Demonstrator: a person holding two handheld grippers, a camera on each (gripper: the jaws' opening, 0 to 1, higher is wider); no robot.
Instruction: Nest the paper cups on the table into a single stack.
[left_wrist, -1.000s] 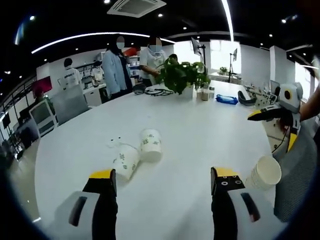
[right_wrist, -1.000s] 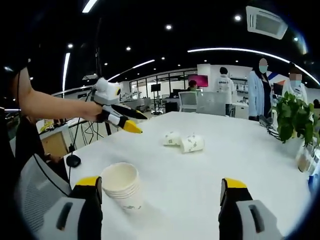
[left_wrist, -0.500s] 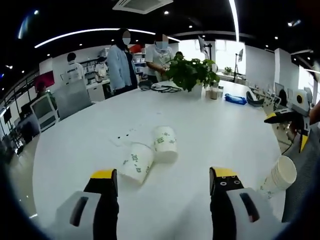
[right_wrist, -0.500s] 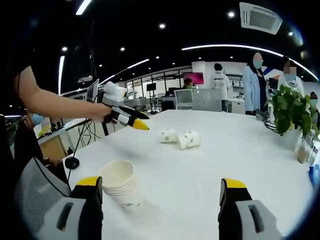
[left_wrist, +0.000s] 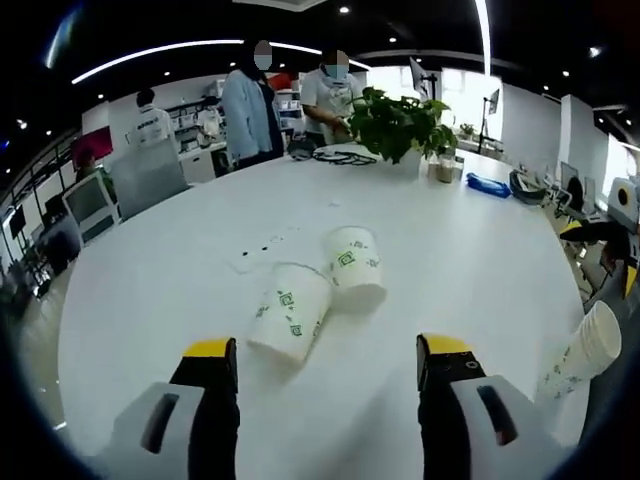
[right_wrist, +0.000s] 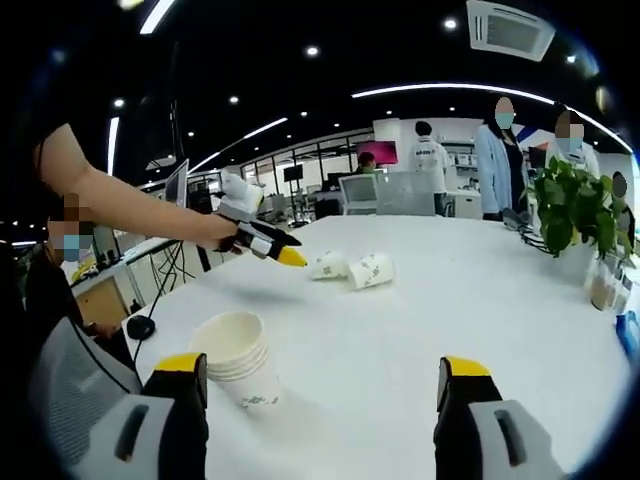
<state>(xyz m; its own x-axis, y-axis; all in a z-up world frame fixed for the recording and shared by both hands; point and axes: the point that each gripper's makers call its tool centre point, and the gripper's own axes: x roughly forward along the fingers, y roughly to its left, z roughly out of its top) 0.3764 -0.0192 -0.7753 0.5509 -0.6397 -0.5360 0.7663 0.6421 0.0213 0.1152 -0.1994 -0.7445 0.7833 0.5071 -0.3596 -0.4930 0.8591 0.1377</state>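
An open-plan office: big white table (left_wrist: 180, 280), desks with monitors (left_wrist: 88, 200) at left, people (left_wrist: 250, 115) far off.

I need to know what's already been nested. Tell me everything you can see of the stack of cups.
The stack of cups is several white paper cups nested together, their rims layered at the top and a small green print low on the outer cup. It stands upright, mouth up and empty, on the white table near its edge, by the right gripper's left jaw. Nothing grips it. It shows in the left gripper view too.

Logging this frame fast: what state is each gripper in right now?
Left gripper: open, holding nothing, aimed at two white paper cups lying on their sides.
Right gripper: open, holding nothing, beside the upright stack of white paper cups.
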